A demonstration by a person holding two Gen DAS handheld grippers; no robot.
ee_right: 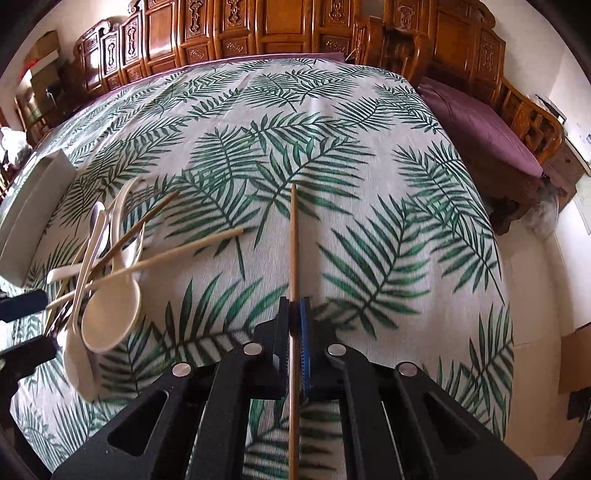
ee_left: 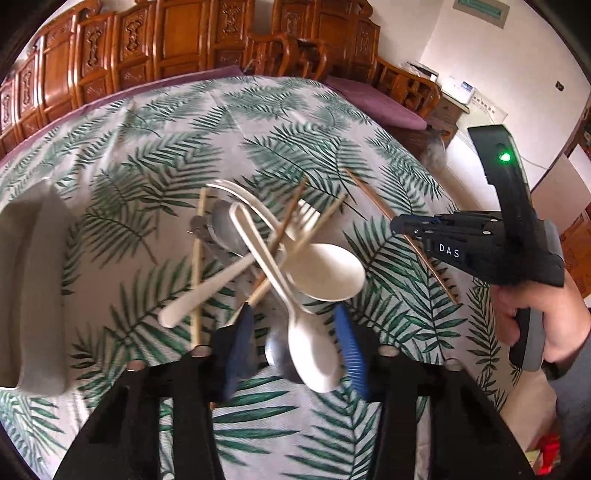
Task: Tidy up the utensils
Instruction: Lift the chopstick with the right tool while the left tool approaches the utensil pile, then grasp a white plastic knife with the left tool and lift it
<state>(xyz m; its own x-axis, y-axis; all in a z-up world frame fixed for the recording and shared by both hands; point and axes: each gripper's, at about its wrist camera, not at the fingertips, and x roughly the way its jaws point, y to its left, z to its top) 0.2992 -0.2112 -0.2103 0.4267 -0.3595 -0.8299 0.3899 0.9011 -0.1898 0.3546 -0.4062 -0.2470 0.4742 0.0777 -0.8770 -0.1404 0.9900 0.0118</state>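
Observation:
A pile of utensils lies on the leaf-print tablecloth: a large cream spoon (ee_left: 325,271), a smaller cream spoon (ee_left: 312,354), a cream fork (ee_left: 229,275), metal spoons (ee_left: 225,230) and several wooden chopsticks (ee_left: 198,266). My left gripper (ee_left: 295,347) is open, its blue pads on either side of the small spoon's bowl. My right gripper (ee_right: 297,314) is shut on one wooden chopstick (ee_right: 293,236), which points forward above the cloth. The right gripper also shows in the left wrist view (ee_left: 400,223), to the right of the pile, holding the chopstick (ee_left: 373,201).
A white rectangular tray (ee_left: 33,280) stands at the table's left; it also shows in the right wrist view (ee_right: 33,206). Carved wooden cabinets (ee_right: 258,26) and a bench with a purple cushion (ee_right: 480,125) stand behind and to the right of the table.

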